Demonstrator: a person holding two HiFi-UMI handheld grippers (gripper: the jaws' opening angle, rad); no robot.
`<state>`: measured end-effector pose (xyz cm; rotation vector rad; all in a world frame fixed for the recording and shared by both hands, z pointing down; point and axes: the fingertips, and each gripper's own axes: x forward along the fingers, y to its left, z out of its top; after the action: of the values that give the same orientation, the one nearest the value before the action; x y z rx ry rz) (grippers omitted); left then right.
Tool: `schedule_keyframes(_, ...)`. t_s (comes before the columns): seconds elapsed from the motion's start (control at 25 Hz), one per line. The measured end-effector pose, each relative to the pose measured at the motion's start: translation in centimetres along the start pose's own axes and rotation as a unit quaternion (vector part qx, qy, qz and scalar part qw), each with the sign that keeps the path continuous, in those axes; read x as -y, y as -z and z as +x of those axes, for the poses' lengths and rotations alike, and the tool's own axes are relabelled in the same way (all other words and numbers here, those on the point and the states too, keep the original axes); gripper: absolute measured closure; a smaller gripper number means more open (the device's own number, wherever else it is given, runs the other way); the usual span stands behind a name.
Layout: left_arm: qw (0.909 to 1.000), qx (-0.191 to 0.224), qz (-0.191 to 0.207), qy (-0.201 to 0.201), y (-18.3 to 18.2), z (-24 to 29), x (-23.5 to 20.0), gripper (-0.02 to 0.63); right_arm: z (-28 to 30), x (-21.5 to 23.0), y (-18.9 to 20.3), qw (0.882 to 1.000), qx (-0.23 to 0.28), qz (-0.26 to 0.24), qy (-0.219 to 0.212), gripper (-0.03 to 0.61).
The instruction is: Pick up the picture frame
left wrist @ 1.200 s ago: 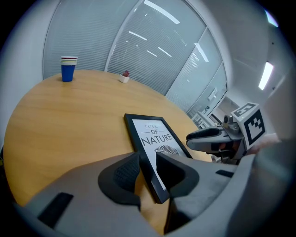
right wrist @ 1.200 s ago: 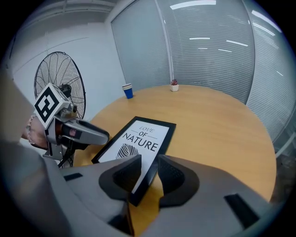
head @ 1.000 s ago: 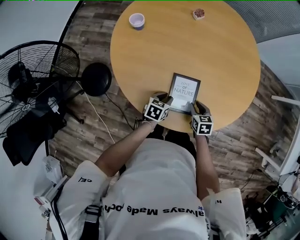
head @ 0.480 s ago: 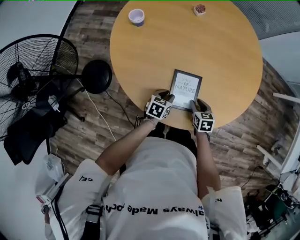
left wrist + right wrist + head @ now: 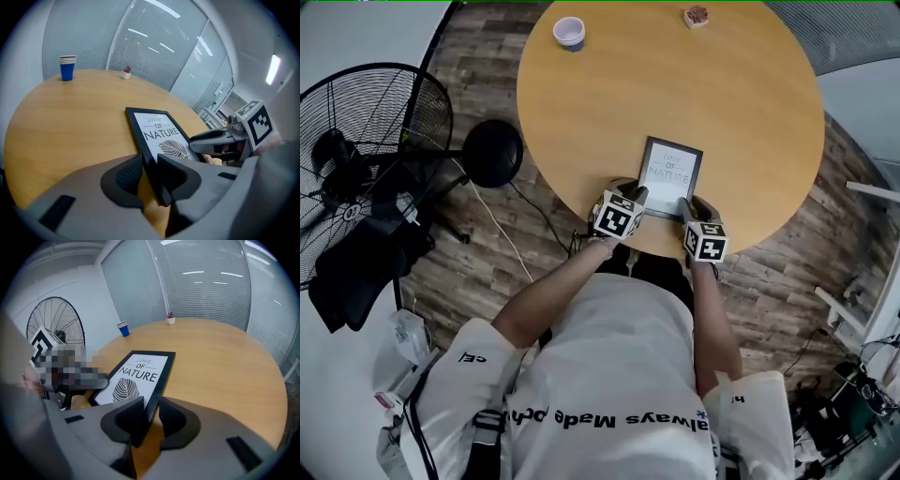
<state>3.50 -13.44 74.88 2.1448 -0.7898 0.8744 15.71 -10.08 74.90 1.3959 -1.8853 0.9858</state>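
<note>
The picture frame (image 5: 672,175), black-edged with a white "Love of Nature" leaf print, lies on the near part of the round wooden table (image 5: 741,103). In the left gripper view its near end looks tilted up off the wood. My left gripper (image 5: 635,199) is at the frame's near left corner. Its jaws are closing, and the black edge of the frame (image 5: 157,133) runs between the pads of the gripper (image 5: 149,176). My right gripper (image 5: 692,209) is at the near right corner, and the frame (image 5: 136,376) has its right edge pinched between the gripper's (image 5: 151,420) jaws.
A blue cup (image 5: 569,34) and a small potted plant (image 5: 697,17) stand at the table's far edge. A black floor fan (image 5: 366,141) with a round base (image 5: 492,155) stands on the wood floor to the left. Blinds and glass walls lie beyond the table.
Both grippers stay at the frame's near corners. Only the head view has shifted slightly.
</note>
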Motion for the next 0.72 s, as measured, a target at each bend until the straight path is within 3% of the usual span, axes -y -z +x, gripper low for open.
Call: schedule_keyframes(0.72, 0.9999, -0.013, -0.010, 0.001, -0.08, -0.03, -0.04, 0.505, 0.08, 0.07, -0.19, 1.000, -0.007, -0.001, 0.008, 0.469)
